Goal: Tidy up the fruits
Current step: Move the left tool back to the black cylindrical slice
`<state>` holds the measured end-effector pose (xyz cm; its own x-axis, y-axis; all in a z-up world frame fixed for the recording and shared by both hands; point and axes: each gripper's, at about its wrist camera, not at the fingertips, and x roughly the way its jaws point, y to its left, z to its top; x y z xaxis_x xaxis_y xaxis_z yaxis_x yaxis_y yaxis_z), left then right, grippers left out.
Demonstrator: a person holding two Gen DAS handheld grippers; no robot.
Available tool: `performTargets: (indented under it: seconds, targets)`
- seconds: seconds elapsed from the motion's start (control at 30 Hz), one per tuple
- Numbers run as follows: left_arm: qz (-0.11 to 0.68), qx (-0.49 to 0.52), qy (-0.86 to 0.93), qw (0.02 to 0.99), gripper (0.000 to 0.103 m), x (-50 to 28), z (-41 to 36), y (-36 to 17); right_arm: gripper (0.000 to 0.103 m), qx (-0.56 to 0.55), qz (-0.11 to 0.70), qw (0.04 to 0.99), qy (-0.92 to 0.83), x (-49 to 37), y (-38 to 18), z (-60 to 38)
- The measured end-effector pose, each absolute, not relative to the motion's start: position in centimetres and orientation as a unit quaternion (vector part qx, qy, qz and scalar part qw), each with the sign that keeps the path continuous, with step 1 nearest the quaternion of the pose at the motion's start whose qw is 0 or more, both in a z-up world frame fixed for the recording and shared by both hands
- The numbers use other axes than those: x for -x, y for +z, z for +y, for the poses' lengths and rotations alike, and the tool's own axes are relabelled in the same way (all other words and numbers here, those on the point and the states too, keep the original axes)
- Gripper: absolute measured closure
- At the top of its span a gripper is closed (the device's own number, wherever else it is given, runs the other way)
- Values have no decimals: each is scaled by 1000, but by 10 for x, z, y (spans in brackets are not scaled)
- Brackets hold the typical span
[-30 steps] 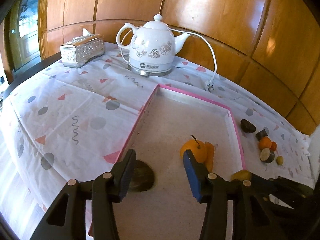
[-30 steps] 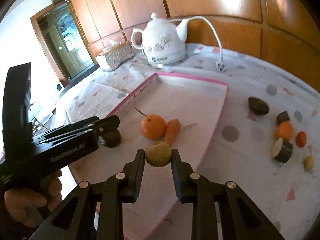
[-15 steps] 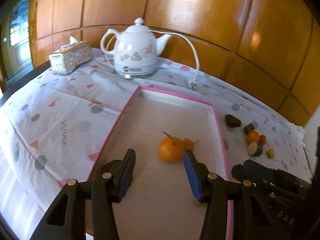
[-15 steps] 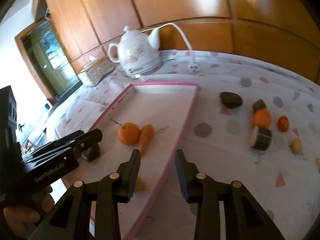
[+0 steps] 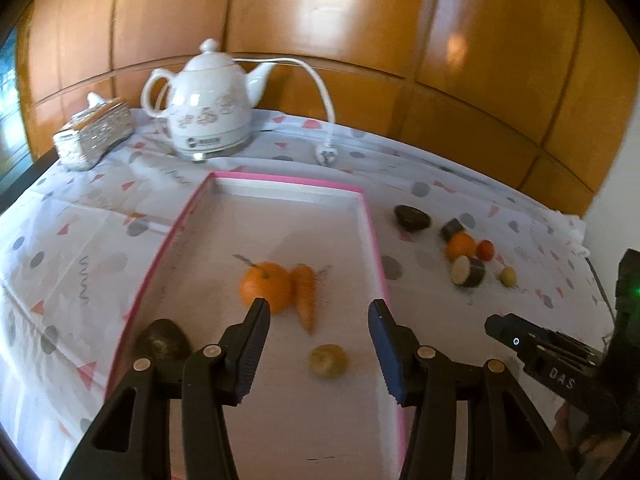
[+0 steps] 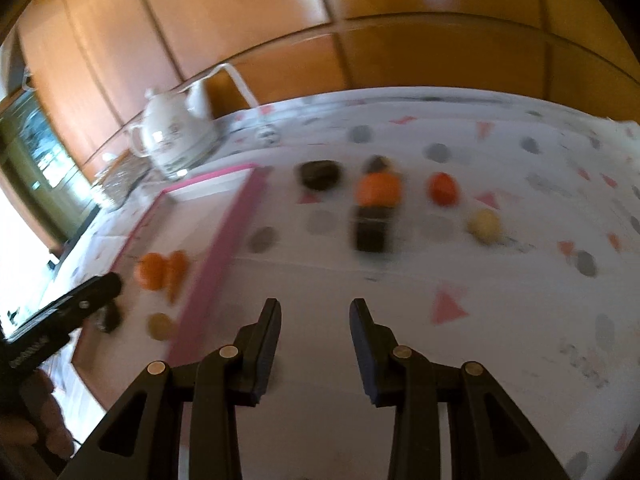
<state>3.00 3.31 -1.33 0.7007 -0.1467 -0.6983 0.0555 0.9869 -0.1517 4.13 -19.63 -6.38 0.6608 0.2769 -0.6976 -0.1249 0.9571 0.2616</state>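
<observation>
Now both black grippers, left (image 5: pixel 318 308) and right (image 6: pixel 314 306), tilt downward, jaws apart and empty; the pink-rimmed white tray (image 5: pixel 288 182) holds four pieces, six lie outside.

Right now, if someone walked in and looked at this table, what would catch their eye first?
Probably the pink-rimmed tray in the middle of the spotted tablecloth, holding an orange beside a carrot. Behind it stands a white teapot-shaped kettle against the wood wall. To the tray's right sits a loose cluster of small fruits and vegetables on the cloth.
</observation>
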Motion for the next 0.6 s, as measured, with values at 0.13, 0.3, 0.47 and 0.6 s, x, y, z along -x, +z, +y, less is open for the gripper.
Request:
performTargets:
  seconds: [0.13, 0.3, 0.47, 0.6]
  targets:
    - [383, 50, -85, 918, 49, -31, 16, -11, 67, -118, 393, 911, 51, -35, -69, -236]
    - [387, 38, -119, 914, 46, -33, -9, -10, 67, -136, 394, 909, -6, -38, -76, -275]
    - [392, 27, -142, 909, 45, -36, -31, -12, 67, -138, 393, 909, -12, -55, -74, -290]
    - [397, 16, -157, 904, 44, -38, -48, -16, 67, -120, 394, 911, -6, -78, -74, -286]
